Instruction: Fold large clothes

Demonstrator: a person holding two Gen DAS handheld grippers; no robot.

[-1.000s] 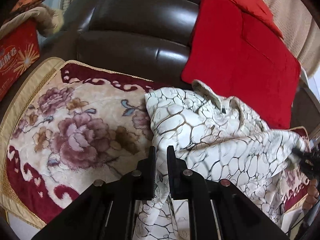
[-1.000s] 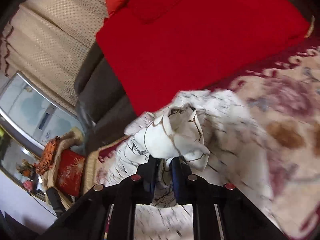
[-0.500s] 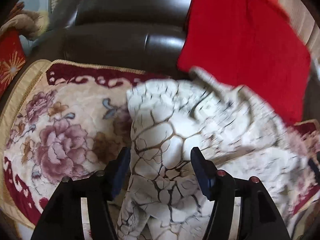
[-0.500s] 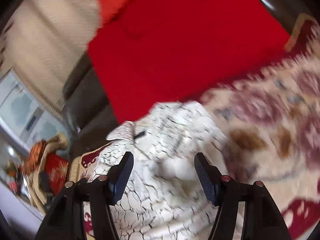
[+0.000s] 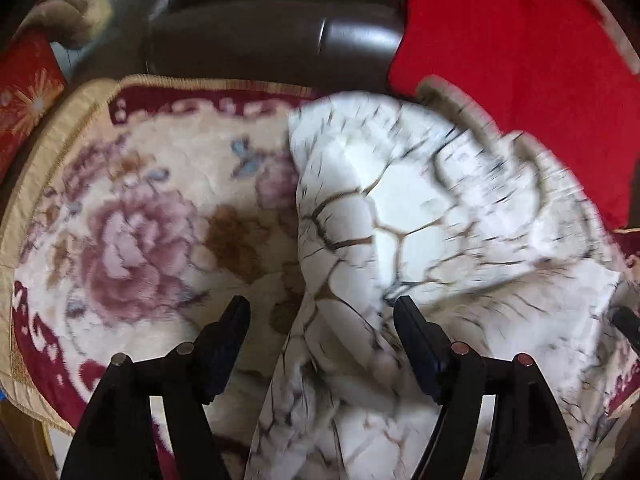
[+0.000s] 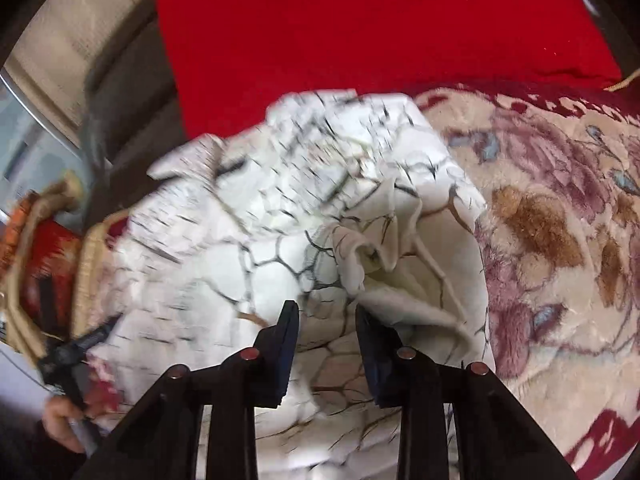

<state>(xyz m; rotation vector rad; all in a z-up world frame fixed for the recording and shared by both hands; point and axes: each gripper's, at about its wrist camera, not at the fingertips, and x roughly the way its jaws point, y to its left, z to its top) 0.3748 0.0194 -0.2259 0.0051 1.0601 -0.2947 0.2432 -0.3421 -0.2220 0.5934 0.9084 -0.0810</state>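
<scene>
Both grippers have let go within the last second. The left gripper (image 5: 320, 312), which a second ago was pinched on the edge of the crackle-print shirt (image 5: 400, 232), now has its fingers spread wide above the cloth, gripping nothing. The right gripper (image 6: 327, 314), which held a bunched corner then, also stands with fingers apart, narrower than half a second ago, over a rumpled fold of the shirt (image 6: 304, 240).

The shirt lies in a loose heap on the floral seat cover (image 5: 132, 220) of the dark leather sofa (image 5: 272, 36), its far edge against the red cushion (image 5: 520, 60). Judging by the crumpled lie, the dropped fold has not settled flat, so another grasp seems needed.

The red cushion crowds the shirt's upper side and could hinder spreading it that way. A red gift box (image 5: 24, 92) sits beyond the sofa's left end, well clear. Much of the cloth is motion-blurred, so seams and collar are hard to place.
</scene>
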